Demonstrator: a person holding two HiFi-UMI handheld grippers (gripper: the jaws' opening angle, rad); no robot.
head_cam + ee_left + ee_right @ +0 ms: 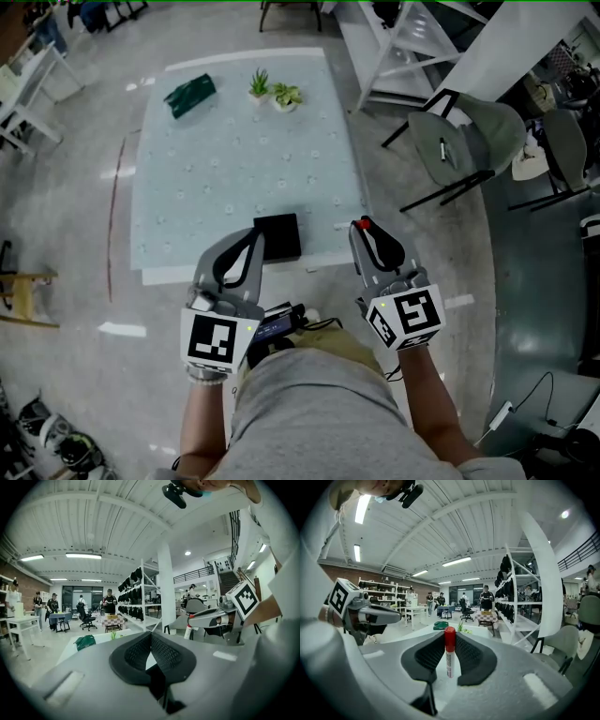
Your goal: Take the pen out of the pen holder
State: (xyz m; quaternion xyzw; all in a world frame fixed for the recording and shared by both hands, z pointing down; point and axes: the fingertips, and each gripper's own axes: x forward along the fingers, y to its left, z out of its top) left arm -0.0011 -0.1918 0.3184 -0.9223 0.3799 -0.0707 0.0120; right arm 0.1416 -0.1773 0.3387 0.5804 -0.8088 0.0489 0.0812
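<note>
Left tongs (151,639), pressed together on nothing, and right tongs (450,645), pinching a red-capped marker pen (449,660) upright as if drawn straight out, above the table's (234,169) near edge by the black pen holder (278,236); green pouch (190,95) and two potted plants (272,90) at the far edge.

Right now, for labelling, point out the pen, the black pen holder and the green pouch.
pen (449,663): right gripper view, white barrel under the red cap.
black pen holder (278,234): head view, middle of its top.
green pouch (190,95): head view, its middle.
</note>
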